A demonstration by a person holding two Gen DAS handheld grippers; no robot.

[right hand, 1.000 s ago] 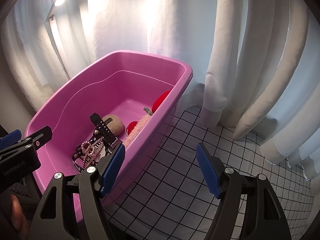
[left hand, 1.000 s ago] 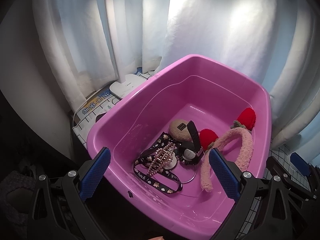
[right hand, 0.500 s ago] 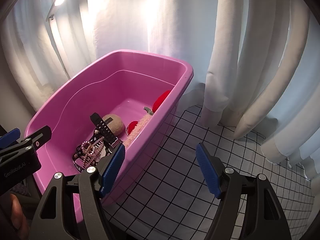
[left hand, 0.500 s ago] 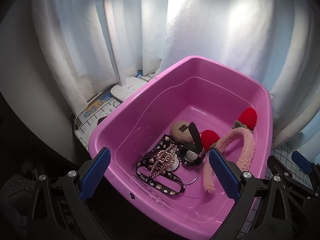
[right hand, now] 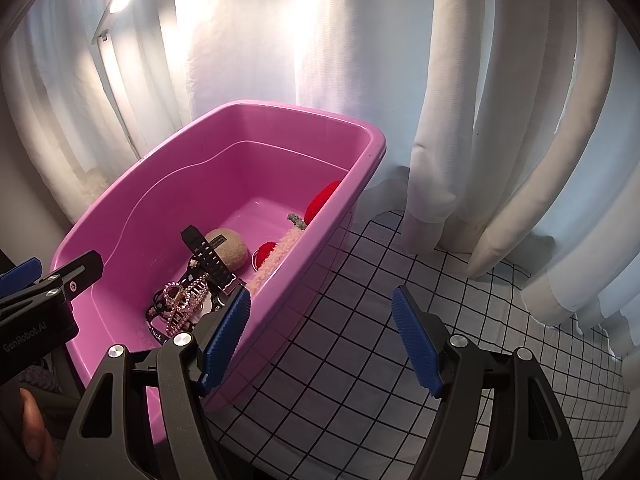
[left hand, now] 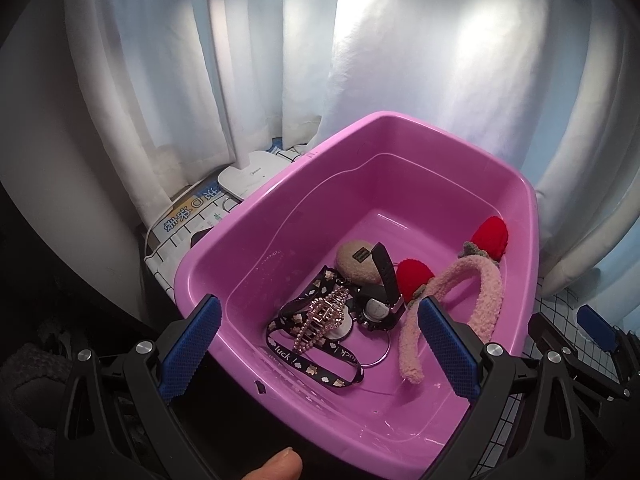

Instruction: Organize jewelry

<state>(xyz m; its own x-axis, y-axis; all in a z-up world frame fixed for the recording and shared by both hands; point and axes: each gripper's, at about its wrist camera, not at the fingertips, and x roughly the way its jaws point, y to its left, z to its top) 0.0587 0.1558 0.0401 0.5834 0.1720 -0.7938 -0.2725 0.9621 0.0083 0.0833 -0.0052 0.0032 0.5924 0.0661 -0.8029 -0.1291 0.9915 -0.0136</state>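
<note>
Pink tub [left hand: 532, 216], white curtains [right hand: 500, 120]
Red pompoms on fuzzy pink headband [left hand: 486, 292]; black-grid white tablecloth [right hand: 360, 340] at 5 o'clock.

A glossy, smooth plastic tub [left hand: 256, 216] is seen. A fluffy pink cloth headband [left hand: 486, 292], a rhinestone-studded metal hair clip [left hand: 320, 316] and a matt black watch strap [left hand: 384, 268] are held within. Soft white curtains [right hand: 500, 120] are hung behind.

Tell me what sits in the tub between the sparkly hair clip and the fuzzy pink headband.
A black wristwatch, strap up, lies between the hair clip and the headband; the left wrist view shows it.
</note>
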